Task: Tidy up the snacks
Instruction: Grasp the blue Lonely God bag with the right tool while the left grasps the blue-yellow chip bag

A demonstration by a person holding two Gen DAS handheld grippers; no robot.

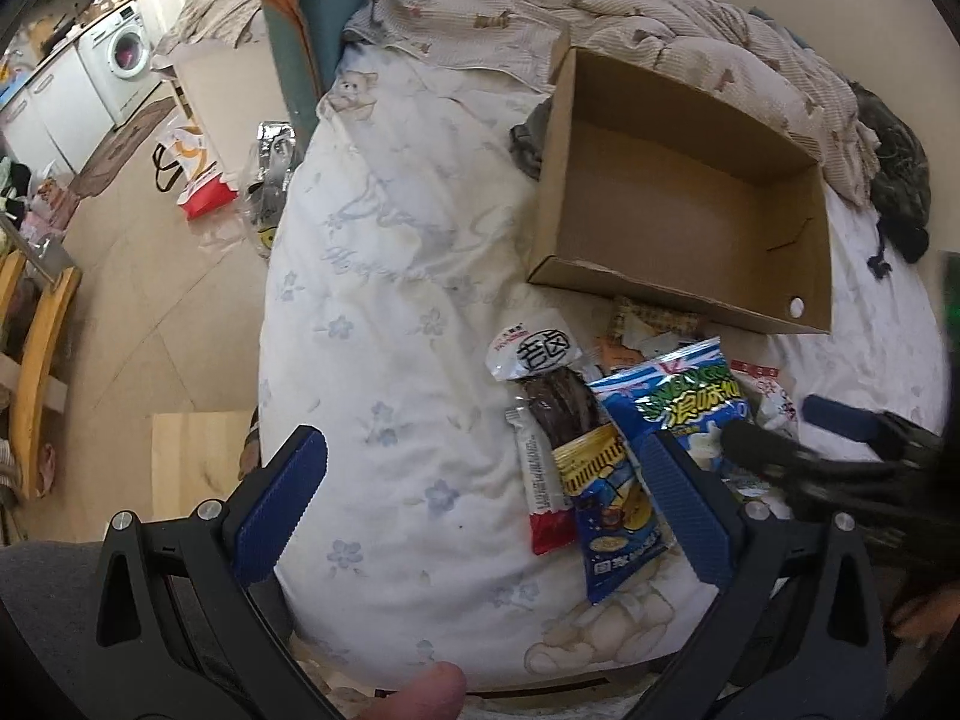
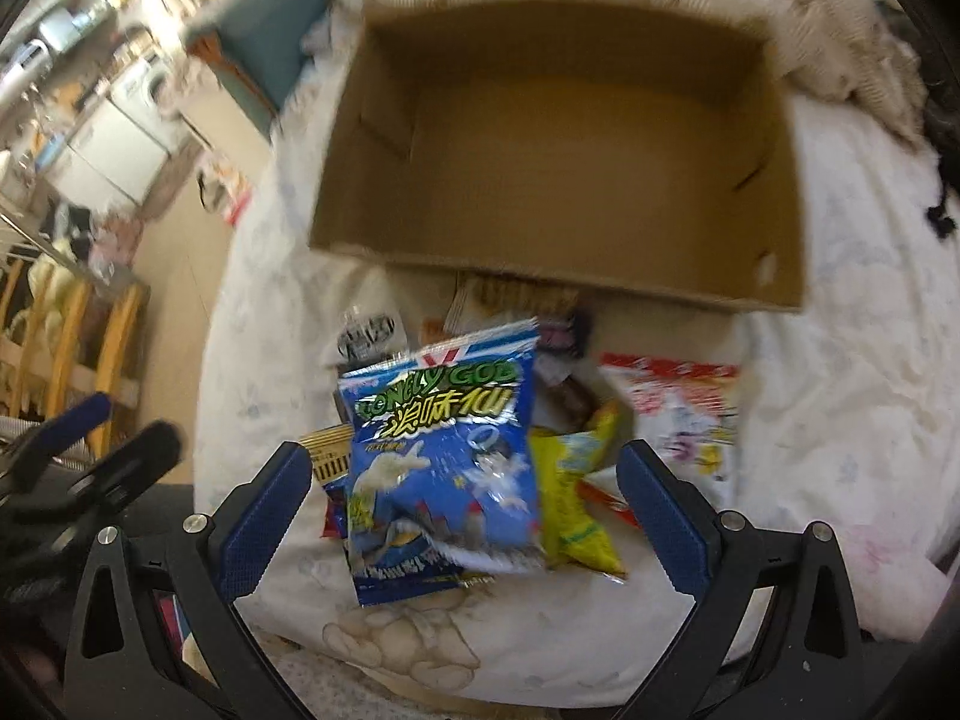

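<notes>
An empty cardboard box (image 1: pixel 690 204) (image 2: pixel 570 138) lies open on a white quilt. In front of it is a heap of snack packets: a blue Lonely God bag (image 1: pixel 690 402) (image 2: pixel 444 462), a dark meat stick (image 1: pixel 555 396), a red-and-white bar (image 1: pixel 543 498), a blue-and-gold packet (image 1: pixel 612 510), a yellow packet (image 2: pixel 576 498) and a red-and-white packet (image 2: pixel 690 414). My left gripper (image 1: pixel 486 498) is open, left of the heap. My right gripper (image 2: pixel 465 495) is open, with the blue bag between its fingers, untouched; it also shows in the left wrist view (image 1: pixel 840 438).
A beige blanket (image 1: pixel 600 18) is bunched behind the box, with dark clothing (image 1: pixel 900 192) at the right. The bed's left edge drops to a tiled floor with a red-and-white bag (image 1: pixel 192 168), a washing machine (image 1: pixel 120 54) and wooden furniture (image 1: pixel 36 372).
</notes>
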